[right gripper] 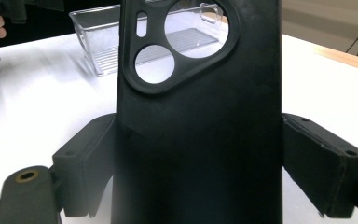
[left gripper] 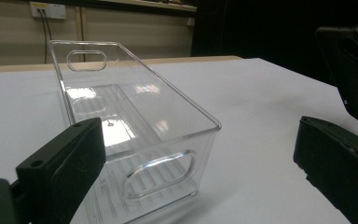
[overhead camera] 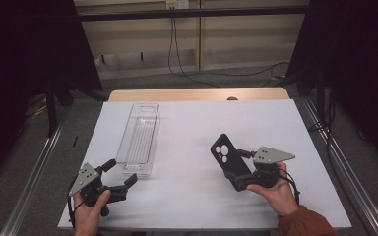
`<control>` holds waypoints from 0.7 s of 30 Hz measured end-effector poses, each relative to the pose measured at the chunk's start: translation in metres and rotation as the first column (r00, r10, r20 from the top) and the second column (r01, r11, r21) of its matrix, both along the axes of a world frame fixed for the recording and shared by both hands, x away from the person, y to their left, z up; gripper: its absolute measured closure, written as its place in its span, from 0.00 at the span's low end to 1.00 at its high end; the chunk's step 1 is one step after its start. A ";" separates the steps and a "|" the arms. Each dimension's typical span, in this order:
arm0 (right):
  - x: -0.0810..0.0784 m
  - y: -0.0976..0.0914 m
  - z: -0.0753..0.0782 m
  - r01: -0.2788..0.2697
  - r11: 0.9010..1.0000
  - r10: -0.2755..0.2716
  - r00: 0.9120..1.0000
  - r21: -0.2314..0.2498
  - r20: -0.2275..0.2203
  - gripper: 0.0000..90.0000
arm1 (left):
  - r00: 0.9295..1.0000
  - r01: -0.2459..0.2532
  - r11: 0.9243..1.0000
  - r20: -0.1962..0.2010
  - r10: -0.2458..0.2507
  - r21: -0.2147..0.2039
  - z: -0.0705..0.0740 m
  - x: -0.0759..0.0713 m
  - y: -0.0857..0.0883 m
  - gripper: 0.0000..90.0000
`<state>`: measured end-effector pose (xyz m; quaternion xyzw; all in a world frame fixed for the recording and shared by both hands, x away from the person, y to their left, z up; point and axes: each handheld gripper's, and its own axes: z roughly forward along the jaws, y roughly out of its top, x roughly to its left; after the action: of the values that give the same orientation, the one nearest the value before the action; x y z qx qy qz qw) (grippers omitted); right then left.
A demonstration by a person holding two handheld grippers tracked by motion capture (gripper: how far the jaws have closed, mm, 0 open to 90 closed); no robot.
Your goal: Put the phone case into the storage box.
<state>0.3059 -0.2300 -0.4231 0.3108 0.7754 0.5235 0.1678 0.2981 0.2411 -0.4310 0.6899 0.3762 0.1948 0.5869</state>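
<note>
**Fingers clamp a phone case; clear bin waits by the other gripper**

Fingers of the right gripper pinch a black phone case by its lower end in the high view, so that the case rises tilted up and leftward above the white bench, its camera cut-outs at the top. A hand with a rust-coloured sleeve holds that gripper near the right front of the bench. At the left front, the left gripper has its fingers spread with nothing between them, just beside the near end of a clear bin. The bin lies lengthwise, running away from the person, left of the bench's middle. The case and the bin are well apart. A wooden edge shows beyond the white sheet, and cables hang on the wall behind.

From the left gripper view, the spread fingers frame the bin, whose near wall has an oval handle slot; a second slot sits in the far wall. Its ribbed floor carries nothing. The left finger stands close against the bin's near corner; whether it touches cannot be told. The case shows at the far right.

From the right gripper view, both fingers press the sides of the case, which stands upright between them. The bin lies behind it. No brand, label or writing can be read on anything.
</note>
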 end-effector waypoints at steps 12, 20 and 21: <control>-0.003 0.010 0.001 -0.037 0.999 0.037 0.999 0.016 -0.001 0.16 | 0.997 0.078 0.997 0.004 -0.079 0.025 0.003 0.001 -0.014 0.04; -0.004 0.017 0.000 -0.060 0.998 0.060 0.998 0.020 -0.010 0.16 | 0.992 0.124 0.991 0.015 -0.125 0.051 0.007 0.000 -0.025 0.06; -0.004 0.018 0.000 -0.065 0.998 0.065 0.998 0.020 -0.010 0.16 | 0.991 0.133 0.990 0.019 -0.134 0.048 0.008 0.000 -0.027 0.06</control>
<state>0.3015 -0.2118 -0.4234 0.2901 0.7807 0.5347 0.1434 0.2977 0.2144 -0.4233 0.7249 0.3180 0.1713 0.5865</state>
